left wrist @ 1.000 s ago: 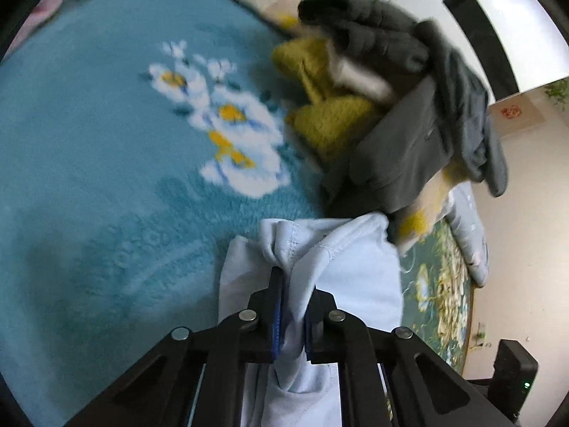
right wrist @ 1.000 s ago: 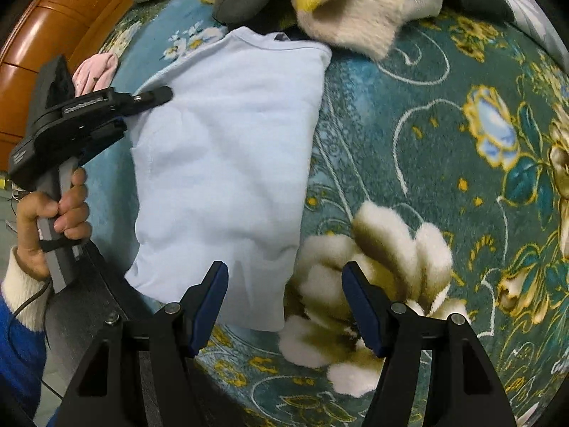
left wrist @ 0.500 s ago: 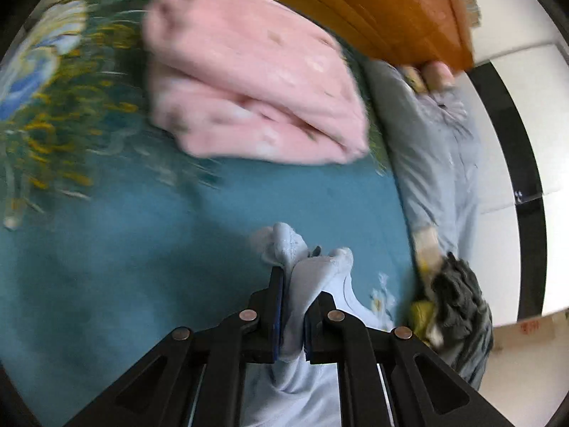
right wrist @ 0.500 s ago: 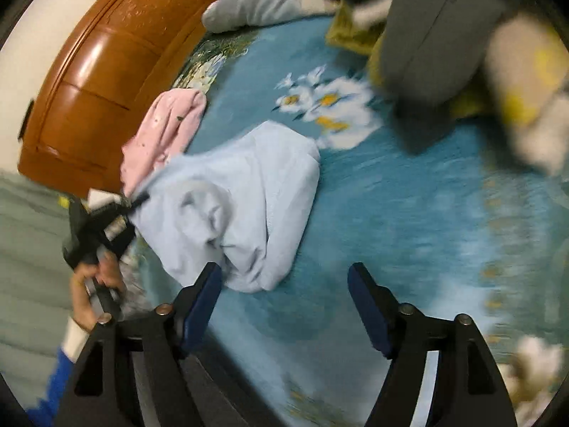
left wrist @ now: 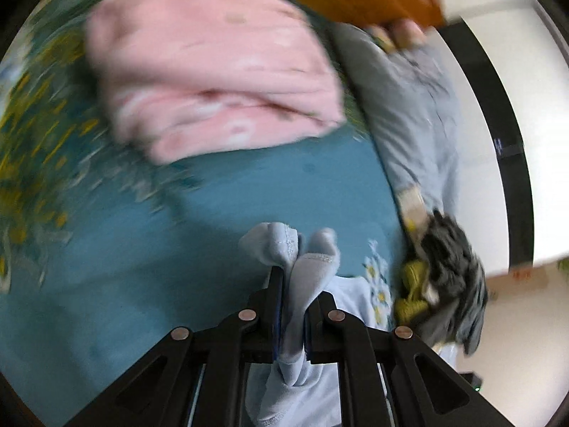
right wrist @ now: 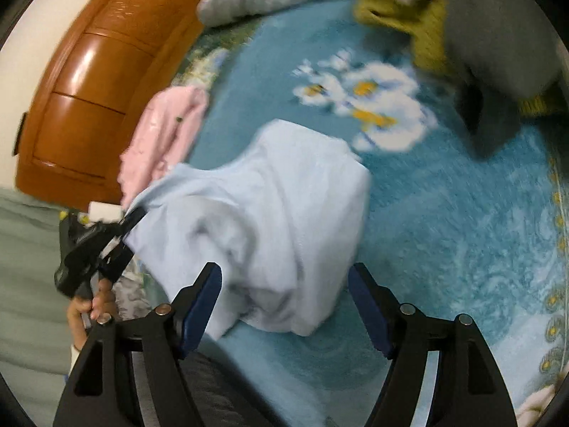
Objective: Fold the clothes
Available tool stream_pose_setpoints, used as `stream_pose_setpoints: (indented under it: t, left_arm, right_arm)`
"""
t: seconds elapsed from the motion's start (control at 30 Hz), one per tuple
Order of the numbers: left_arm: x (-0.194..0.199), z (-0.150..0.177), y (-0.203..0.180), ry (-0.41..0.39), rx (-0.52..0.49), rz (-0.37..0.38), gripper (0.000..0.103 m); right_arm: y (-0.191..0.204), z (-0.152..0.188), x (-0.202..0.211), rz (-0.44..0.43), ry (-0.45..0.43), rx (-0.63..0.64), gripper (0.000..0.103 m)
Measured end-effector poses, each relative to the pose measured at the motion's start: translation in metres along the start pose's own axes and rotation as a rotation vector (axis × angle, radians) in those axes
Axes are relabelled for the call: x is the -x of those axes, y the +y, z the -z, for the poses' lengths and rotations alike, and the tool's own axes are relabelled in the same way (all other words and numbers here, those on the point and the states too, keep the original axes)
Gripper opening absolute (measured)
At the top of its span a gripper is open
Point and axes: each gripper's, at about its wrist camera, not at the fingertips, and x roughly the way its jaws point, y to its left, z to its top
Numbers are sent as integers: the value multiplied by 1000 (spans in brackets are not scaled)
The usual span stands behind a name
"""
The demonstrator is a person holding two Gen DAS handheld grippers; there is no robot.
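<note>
A light blue shirt (right wrist: 277, 213) lies bunched on the teal floral blanket (right wrist: 444, 231). My left gripper (left wrist: 293, 306) is shut on a bunched edge of the light blue shirt (left wrist: 295, 277) and lifts it off the blanket; it also shows in the right wrist view (right wrist: 131, 220) at the shirt's left corner. My right gripper (right wrist: 284, 306) is open and empty, its fingers either side of the shirt's near end. A folded pink garment (left wrist: 213, 71) lies ahead of the left gripper, and shows in the right wrist view (right wrist: 163, 135) too.
A pile of grey, black and mustard clothes (right wrist: 462, 17) lies at the far right; it shows in the left wrist view (left wrist: 448, 277) as well. A wooden headboard (right wrist: 89, 82) and a grey-blue pillow (left wrist: 409, 106) bound the bed's far side.
The left gripper has carried the shirt edge across toward the pink garment, so the shirt has gone from flat to bunched. The right gripper has drawn close over the shirt's near end.
</note>
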Motion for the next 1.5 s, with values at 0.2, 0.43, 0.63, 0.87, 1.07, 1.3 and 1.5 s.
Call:
stream_pose_setpoints:
  t: [0.2, 0.43, 0.63, 0.87, 1.07, 1.3, 1.5]
  left_arm:
    - [-19, -18, -32, 33, -44, 14, 10]
    - [-17, -13, 2, 30, 85, 9, 12]
    - [-17, 2, 32, 63, 241, 51, 20]
    - [34, 14, 58, 23, 360, 209, 55]
    - [131, 14, 77, -153, 338, 268, 66]
    - [135, 30, 86, -123, 271, 207, 72]
    - [46, 38, 74, 85, 271, 175, 72]
  right_arm:
    - [50, -23, -32, 15, 61, 219, 76]
    - [55, -32, -78, 59, 212, 149, 18]
    - [71, -35, -42, -32, 213, 123, 16]
    - [160, -52, 11, -154, 173, 214, 15]
    - [209, -67, 50, -404, 160, 201, 15]
    - [106, -86, 38, -272, 163, 124, 15]
    - [-38, -78, -6, -28, 185, -194, 15]
